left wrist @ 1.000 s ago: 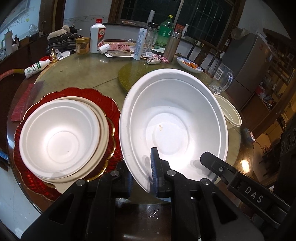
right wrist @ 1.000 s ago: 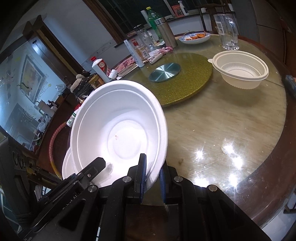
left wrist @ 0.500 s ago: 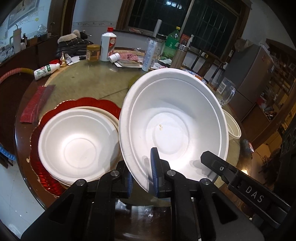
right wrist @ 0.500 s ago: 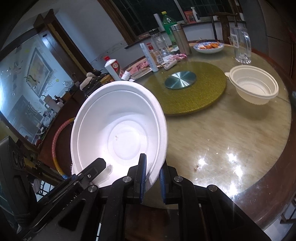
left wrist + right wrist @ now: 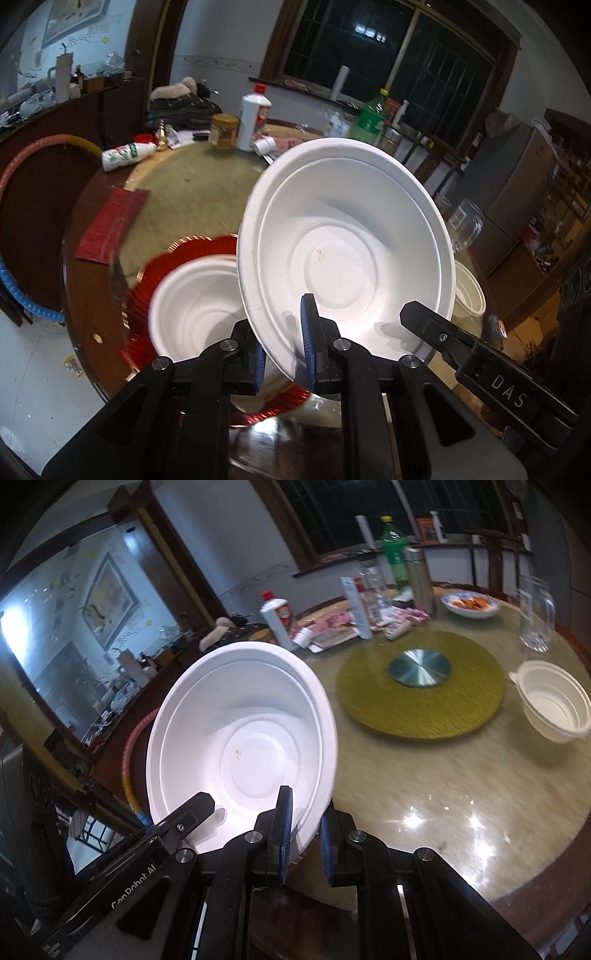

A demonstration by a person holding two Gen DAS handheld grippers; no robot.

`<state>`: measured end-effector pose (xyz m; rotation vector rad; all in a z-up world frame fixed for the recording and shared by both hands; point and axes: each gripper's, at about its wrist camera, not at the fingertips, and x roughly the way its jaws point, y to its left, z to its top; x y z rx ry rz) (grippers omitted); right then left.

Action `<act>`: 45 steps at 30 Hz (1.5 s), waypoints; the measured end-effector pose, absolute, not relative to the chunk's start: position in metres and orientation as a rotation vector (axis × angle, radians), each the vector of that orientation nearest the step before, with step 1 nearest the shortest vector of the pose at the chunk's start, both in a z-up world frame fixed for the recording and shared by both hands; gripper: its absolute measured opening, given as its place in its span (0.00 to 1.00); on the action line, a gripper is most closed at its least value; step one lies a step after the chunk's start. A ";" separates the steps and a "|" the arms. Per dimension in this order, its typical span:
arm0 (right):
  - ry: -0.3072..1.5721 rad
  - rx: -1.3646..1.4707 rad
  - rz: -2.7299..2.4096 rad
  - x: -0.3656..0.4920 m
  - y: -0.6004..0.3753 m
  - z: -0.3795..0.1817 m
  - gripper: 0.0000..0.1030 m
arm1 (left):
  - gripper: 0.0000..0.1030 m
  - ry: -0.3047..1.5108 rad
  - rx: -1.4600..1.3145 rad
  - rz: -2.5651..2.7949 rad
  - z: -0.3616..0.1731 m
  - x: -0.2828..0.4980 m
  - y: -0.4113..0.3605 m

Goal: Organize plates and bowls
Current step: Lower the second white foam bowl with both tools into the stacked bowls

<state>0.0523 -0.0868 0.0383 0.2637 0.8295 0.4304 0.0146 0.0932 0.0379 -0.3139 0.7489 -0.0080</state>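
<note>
My left gripper [image 5: 284, 347] is shut on the near rim of a large white bowl [image 5: 343, 251], held tilted above the table. My right gripper [image 5: 304, 829] is shut on the same bowl's rim from the other side; the bowl shows in the right wrist view [image 5: 243, 734] too. Below and left of it, a second white bowl [image 5: 195, 306] sits on a pale plate on a red gold-edged charger plate [image 5: 155, 273], partly hidden by the held bowl. A cream plastic bowl [image 5: 554, 705] stands apart on the table at the right.
A round glass-topped table [image 5: 443, 775] carries a green-gold turntable [image 5: 424, 698], a glass mug [image 5: 535, 616], a plate of orange food [image 5: 471, 603], bottles [image 5: 253, 118], a jar [image 5: 223, 131] and a red packet [image 5: 110, 225]. A fridge [image 5: 524, 173] stands at the right.
Both grippers have lifted the large bowl higher and tilted it more. The stack on the red plate now sits lower in view and more hidden behind it.
</note>
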 end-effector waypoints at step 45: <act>1.067 0.244 0.576 0.083 -0.021 -0.016 0.14 | 0.16 0.909 -0.291 0.117 -0.010 0.016 0.143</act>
